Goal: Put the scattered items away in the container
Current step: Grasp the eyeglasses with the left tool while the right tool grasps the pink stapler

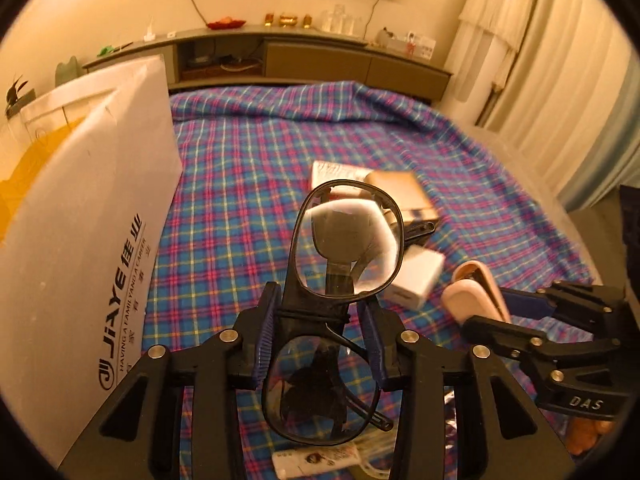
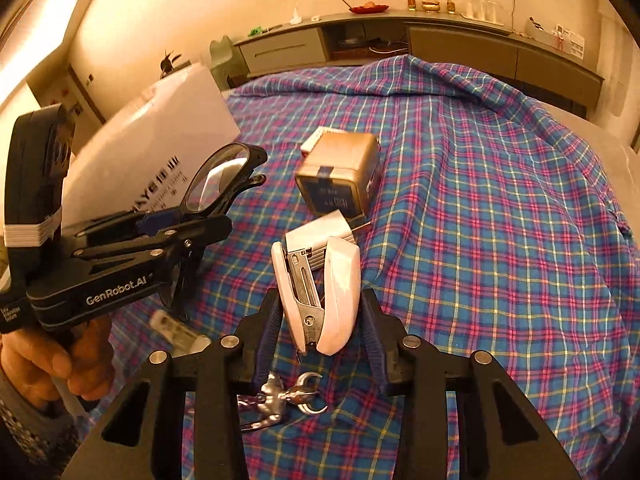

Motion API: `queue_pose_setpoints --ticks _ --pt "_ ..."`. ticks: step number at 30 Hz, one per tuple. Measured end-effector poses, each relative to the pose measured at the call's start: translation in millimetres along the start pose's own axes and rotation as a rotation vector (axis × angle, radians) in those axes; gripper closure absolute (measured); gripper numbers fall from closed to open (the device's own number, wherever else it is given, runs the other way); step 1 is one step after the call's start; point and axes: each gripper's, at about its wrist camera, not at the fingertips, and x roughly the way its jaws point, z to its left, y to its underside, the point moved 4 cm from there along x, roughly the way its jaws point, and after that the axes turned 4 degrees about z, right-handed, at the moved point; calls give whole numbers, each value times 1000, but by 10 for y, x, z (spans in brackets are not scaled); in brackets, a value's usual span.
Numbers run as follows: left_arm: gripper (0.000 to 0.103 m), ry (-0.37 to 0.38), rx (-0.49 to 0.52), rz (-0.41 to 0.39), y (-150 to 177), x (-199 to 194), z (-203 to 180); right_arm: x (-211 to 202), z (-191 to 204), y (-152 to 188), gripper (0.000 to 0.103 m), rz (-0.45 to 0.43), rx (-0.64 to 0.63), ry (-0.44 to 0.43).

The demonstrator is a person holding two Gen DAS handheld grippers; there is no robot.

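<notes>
My left gripper [image 1: 320, 320] is shut on a pair of black-framed glasses [image 1: 344, 240] and holds them above the plaid cloth; they also show in the right wrist view [image 2: 220, 180]. My right gripper [image 2: 322, 320] is shut on a white stapler [image 2: 324, 292], also seen in the left wrist view [image 1: 476, 292]. The white container [image 1: 88, 216] with printed lettering stands at the left, its opening facing up; it also shows in the right wrist view [image 2: 160, 140].
On the plaid cloth [image 2: 480, 200] lie a brown-and-blue box [image 2: 340, 176], a white charger block [image 1: 416, 280], a white tube [image 1: 320, 460], a small bottle [image 2: 176, 332] and a silver keychain [image 2: 288, 400]. A low cabinet [image 1: 320, 60] runs along the back wall.
</notes>
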Motion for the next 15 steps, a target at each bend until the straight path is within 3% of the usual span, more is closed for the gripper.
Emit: queue_pose_setpoints --ticks 15 --pt "62 62 -34 -47 -38 -263 30 -267 -475 -25 62 -45 178 -53"
